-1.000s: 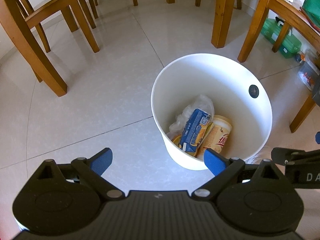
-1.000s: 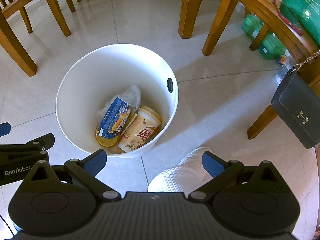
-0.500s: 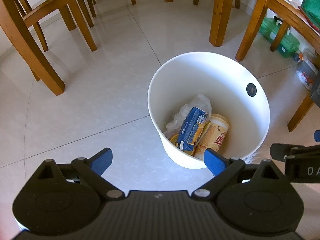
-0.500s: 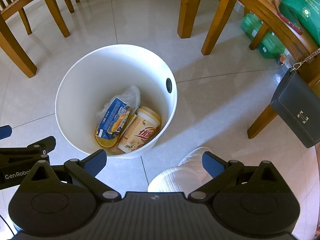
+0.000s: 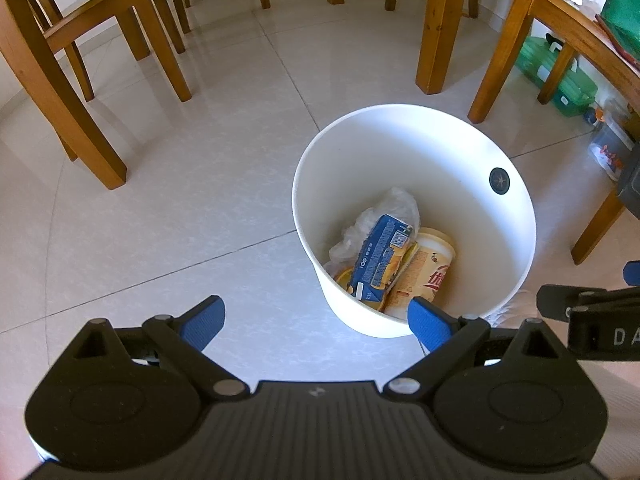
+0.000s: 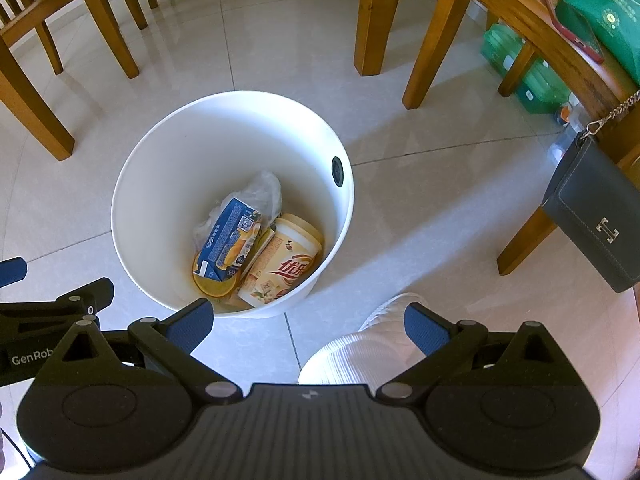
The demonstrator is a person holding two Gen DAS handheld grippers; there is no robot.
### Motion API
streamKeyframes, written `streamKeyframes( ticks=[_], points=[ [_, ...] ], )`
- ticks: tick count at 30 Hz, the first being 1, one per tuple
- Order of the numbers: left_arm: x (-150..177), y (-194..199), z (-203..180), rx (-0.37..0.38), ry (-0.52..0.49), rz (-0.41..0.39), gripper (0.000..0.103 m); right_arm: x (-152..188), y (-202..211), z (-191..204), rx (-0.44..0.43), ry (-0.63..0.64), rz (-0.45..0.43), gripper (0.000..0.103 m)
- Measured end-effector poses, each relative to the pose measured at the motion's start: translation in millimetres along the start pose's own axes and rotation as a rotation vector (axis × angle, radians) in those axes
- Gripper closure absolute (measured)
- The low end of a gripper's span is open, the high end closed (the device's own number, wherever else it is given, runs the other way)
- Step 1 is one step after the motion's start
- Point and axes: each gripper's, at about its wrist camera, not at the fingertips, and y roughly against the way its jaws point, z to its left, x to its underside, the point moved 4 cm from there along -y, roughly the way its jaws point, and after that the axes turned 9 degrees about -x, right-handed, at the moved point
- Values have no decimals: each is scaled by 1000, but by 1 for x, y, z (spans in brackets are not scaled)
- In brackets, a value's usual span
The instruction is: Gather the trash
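Figure: both my grippers above the white bin, which stands on the pale tiled floor among wooden chair legs. My left gripper has its jaws spread wide and holds nothing; my right gripper is likewise spread wide and empty. Collected trash lies at the bottom of the bin: a blue carton leaning on a beige cup, a crumpled clear plastic bag behind them, and an orange disc under the carton. I see no loose trash on the visible floor, so I judge the collecting largely done, though areas outside both views may hold more.

Risks, as I judge them: the bin looks light and thin-walled, so a jaw catching its rim on a low pass could tip or slide it over the glossy tile. A person's white shoe sits just beside the bin beneath my right gripper, and a nudge from it could shift the bin. A dark handbag hangs on a chain near my right side, liable to snag.

Materials: smooth matte plastic bin, round and tapered; printed card carton, dented; cylindrical glossy cup; filmy bag; ribbed blue pads on black jaws
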Motion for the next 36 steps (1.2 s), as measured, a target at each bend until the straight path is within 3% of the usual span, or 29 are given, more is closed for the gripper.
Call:
streamKeyframes(
  ticks=[36],
  points=[
    [-1,0,-1,14,1,6,5,-1,-1,-1,-8,-19,4,0]
  ],
)
